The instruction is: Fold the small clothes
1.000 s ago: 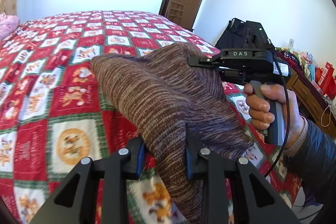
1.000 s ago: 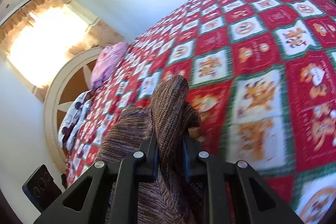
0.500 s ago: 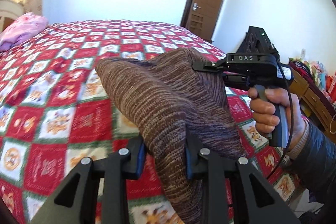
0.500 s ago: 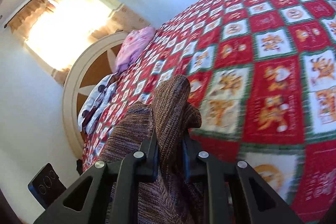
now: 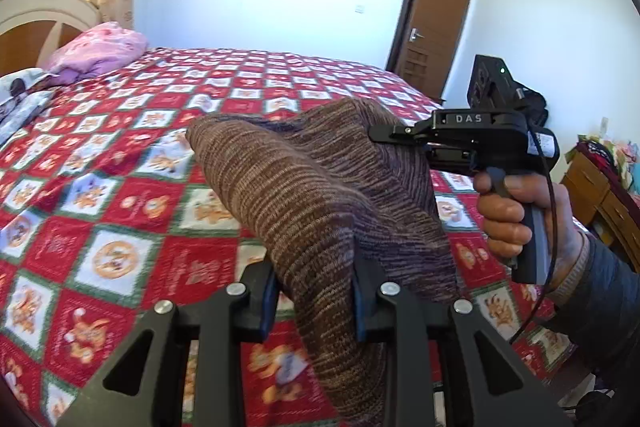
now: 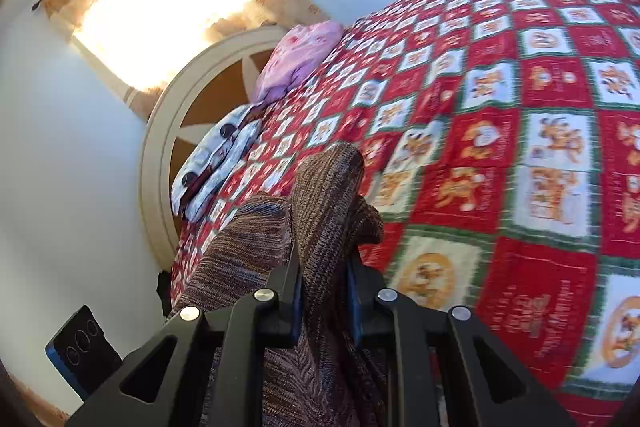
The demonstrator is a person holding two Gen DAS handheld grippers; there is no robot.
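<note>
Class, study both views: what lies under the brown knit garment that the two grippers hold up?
Under the garment lies the red patchwork bedspread, with a gap between them. The patches directly beneath are covered by the knit.

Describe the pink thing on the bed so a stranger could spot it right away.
Start at the bed's arched cream headboard. Just in front of it, at the top of the red checked quilt, lies a rumpled pink bundle. It is plain pink, unlike the white printed cloth beside it.
</note>
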